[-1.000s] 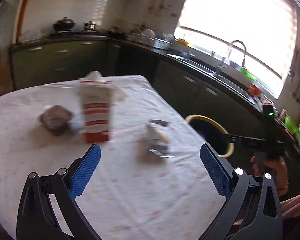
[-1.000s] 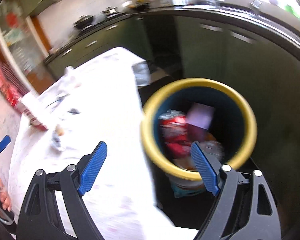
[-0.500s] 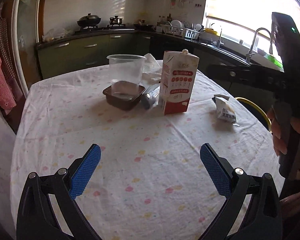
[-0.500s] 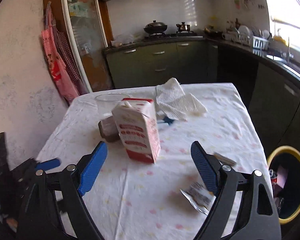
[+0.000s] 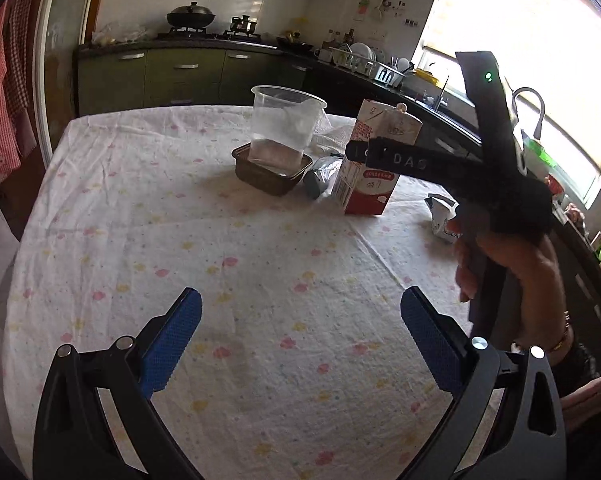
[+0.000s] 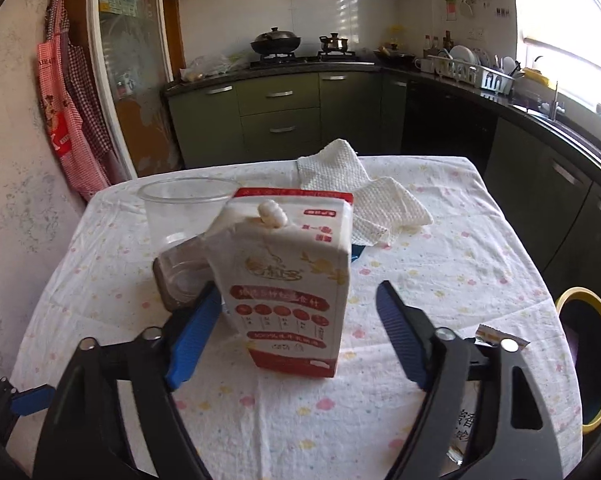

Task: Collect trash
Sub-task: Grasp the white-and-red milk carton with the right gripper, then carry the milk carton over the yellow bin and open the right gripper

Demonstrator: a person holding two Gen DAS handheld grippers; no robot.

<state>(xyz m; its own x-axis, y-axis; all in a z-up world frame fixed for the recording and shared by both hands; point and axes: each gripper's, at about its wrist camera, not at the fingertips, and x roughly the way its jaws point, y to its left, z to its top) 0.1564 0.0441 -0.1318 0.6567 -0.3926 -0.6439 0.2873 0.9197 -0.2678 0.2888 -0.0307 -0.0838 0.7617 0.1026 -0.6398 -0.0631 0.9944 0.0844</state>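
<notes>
A red and white milk carton [image 6: 288,280] stands upright on the table and also shows in the left wrist view [image 5: 374,160]. My right gripper [image 6: 296,330] is open with the carton between its fingers, not gripped. A clear plastic cup [image 5: 284,128] sits in a brown tray [image 5: 270,172], with a crumpled grey wrapper [image 5: 320,178] beside it. A white snack packet [image 5: 440,216] lies at the table's right edge, under my right gripper's frame [image 6: 496,338]. My left gripper [image 5: 296,336] is open and empty above the near tablecloth.
A yellow-rimmed bin [image 6: 588,360] with trash stands on the floor right of the table. A white cloth [image 6: 360,196] lies at the table's far side. Green cabinets [image 6: 280,120] and a counter with a dish rack line the back and right.
My right gripper swung from over the bin to the table and closed in around the carton. My left gripper view steadied and drew slightly nearer the table.
</notes>
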